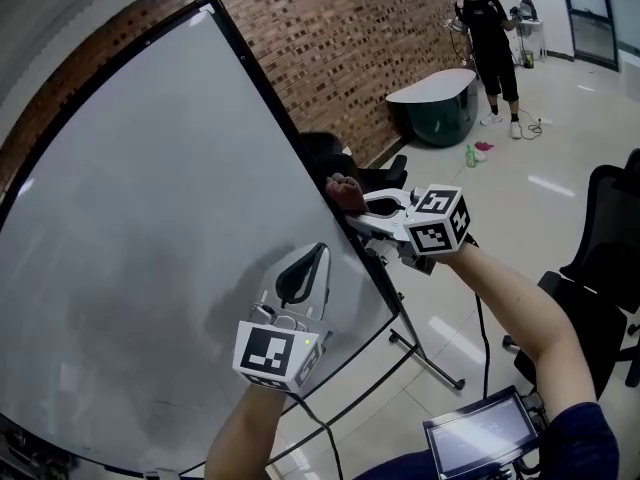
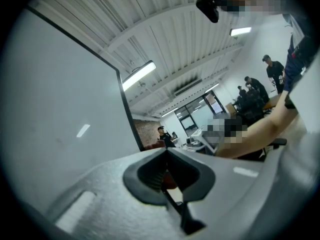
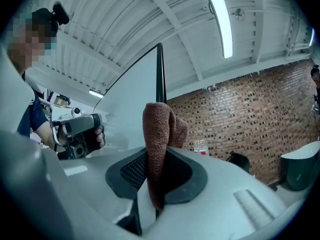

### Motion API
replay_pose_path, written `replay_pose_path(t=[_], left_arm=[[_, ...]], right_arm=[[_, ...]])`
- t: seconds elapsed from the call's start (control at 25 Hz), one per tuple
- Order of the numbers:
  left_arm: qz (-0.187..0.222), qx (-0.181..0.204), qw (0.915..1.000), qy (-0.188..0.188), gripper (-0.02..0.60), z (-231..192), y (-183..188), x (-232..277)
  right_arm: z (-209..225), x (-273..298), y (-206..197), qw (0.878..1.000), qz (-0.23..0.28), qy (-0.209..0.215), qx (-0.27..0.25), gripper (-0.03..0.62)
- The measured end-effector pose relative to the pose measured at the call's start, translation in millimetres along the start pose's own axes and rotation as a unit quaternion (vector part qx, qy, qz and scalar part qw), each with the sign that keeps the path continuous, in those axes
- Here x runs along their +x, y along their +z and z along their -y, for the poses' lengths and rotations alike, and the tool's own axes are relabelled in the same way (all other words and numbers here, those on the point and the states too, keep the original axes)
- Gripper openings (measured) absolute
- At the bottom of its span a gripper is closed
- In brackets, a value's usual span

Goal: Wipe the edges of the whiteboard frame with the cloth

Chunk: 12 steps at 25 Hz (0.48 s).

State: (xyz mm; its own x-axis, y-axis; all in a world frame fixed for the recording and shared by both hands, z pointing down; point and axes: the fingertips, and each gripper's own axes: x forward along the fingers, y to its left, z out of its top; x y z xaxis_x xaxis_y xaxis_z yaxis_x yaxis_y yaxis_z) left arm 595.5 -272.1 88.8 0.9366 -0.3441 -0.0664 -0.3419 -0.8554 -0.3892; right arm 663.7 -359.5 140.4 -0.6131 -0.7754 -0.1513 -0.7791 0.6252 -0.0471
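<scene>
Nearest to me, low at my right, a small screen [image 1: 478,434] glows. Just beyond it my left tool [image 1: 318,255] points at the whiteboard [image 1: 150,228], low on its white face; its jaws are closed together with nothing between them, and I cannot tell whether the tips touch the board. My right tool [image 1: 347,206] is higher and to the right, clamped on the brown cloth [image 1: 343,190]. The cloth stands up folded between the pads and bunches out past the tips, pressed against the dark frame [image 1: 290,133] on the board's right edge, roughly two thirds of the way down that edge. In the right gripper view the frame rises straight up behind the cloth. Past the board runs a brick wall [image 1: 340,38]. Further off stands a white-topped bench [image 1: 432,86] with a dark base, a green bottle [image 1: 470,155] on the floor [image 1: 560,138] beside it, and a person [image 1: 490,38] in dark clothes just behind.
</scene>
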Motion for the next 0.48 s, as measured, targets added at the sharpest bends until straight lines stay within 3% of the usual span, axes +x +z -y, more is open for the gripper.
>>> replay_pose_path(t=[0.24,0.48], left_arm=[[-0.022,-0.008,0.9997,-0.006,0.005,12.2,-14.1,5.5],[-0.037,-0.021,0.9990,-0.011,0.004,21.7,-33.3,10.7]], right_arm=[[-2.7,-3.0,-33.5,0.999,-0.033,0.005,-0.016,0.066],[1.7,-6.8,-57.3,0.999,-0.021,0.017,0.024,0.066]])
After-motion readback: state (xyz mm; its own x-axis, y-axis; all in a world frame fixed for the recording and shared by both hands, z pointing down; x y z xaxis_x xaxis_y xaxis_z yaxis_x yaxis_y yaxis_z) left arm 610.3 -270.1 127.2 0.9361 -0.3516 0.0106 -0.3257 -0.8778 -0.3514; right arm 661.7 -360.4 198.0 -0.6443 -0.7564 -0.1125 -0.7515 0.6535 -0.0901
